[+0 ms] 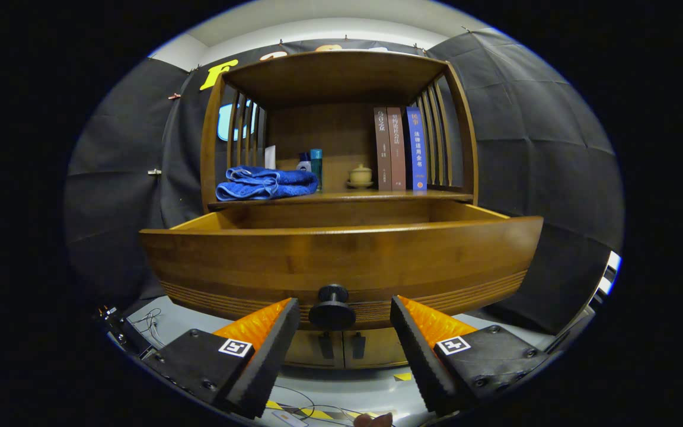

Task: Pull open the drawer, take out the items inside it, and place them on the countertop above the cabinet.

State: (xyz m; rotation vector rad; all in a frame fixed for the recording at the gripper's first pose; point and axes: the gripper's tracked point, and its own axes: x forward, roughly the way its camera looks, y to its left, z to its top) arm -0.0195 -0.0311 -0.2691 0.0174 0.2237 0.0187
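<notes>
A: Biggest thing first?
B: Wooden cabinet [341,77], drawer [341,261] pulled out twd the gripper; inside hidden by its front.
A: Countertop?
B: Countertop [341,196] above drawer: blue towel [265,182] on left, three books [399,148] upright on right, bottles [312,165] and small lidded cup [360,175] btwn.
A: Gripper?
B: Gripper [345,323] spread wide, holding nothing. Black drawer knob [332,307] sits btwn the fingers [270,350], touching neither.
</notes>
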